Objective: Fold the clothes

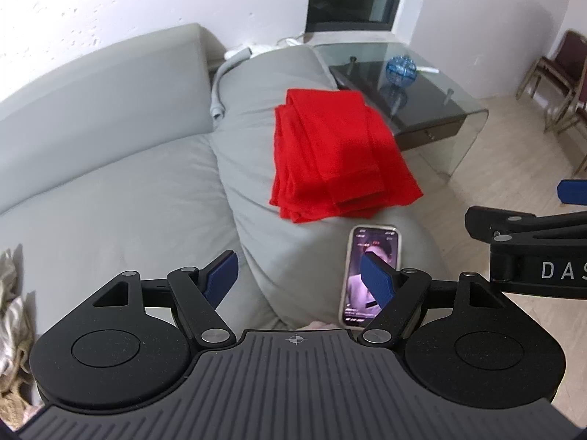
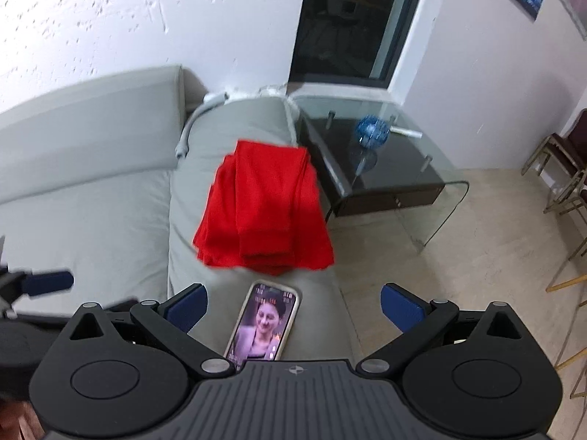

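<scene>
The red garment (image 1: 341, 154) lies folded into a thick, layered rectangle on the broad grey sofa arm (image 1: 256, 256), toward its far end and near the edge that faces the glass side table (image 1: 458, 110). A phone (image 1: 370, 275) with a lit screen rests on the same arm, just beside the garment's near edge but not touching it.

The left gripper (image 1: 299, 278) hangs above the near end of the arm with its jaws spread wide and nothing between them. The right gripper (image 2: 293, 308) is likewise wide open and empty, hovering over the phone.

The fold looks essentially finished, so the step in hand is likely tidying or leaving the stack. To do that well, approach from above the garment's near corners, keep clear of the phone, and press or pinch only the top layers lightly, since the stack sits close to the table-side edge and could slide off.

At the sofa seat's near left corner, a pale crumpled cloth (image 1: 11, 311) may be next.
</scene>
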{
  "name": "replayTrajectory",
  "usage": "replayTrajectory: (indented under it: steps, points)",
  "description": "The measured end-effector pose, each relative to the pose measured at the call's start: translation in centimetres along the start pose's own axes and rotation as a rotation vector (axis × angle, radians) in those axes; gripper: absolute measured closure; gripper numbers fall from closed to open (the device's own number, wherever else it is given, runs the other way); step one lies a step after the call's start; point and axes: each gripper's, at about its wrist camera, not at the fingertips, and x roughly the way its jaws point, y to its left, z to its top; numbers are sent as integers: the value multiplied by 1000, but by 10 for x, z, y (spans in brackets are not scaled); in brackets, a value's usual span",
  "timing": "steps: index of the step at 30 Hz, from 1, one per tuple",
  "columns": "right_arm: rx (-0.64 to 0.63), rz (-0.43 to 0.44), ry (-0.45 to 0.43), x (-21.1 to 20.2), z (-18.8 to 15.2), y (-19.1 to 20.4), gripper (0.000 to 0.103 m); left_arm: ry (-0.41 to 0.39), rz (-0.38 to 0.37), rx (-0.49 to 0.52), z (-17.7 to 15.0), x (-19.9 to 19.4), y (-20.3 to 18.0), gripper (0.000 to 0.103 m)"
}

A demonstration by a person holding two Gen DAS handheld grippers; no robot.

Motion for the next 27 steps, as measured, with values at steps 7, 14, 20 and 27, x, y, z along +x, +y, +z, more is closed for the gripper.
replayTrajectory:
  steps: [7, 14, 20, 27]
  points:
    - [-2, -29, 34, 5, -1, -5, 2, 9, 43, 3, 4, 7, 1, 22]
    - [-17, -6, 55, 8, -2, -2, 3, 20, 23, -21, 11, 7, 1, 22]
    - [-7, 1, 50, 8, 3, -5, 3, 21, 14, -32, 15, 7, 1, 22]
    - [4, -1, 37, 4, 4, -8, 3, 4, 13, -25, 17, 4, -2, 22]
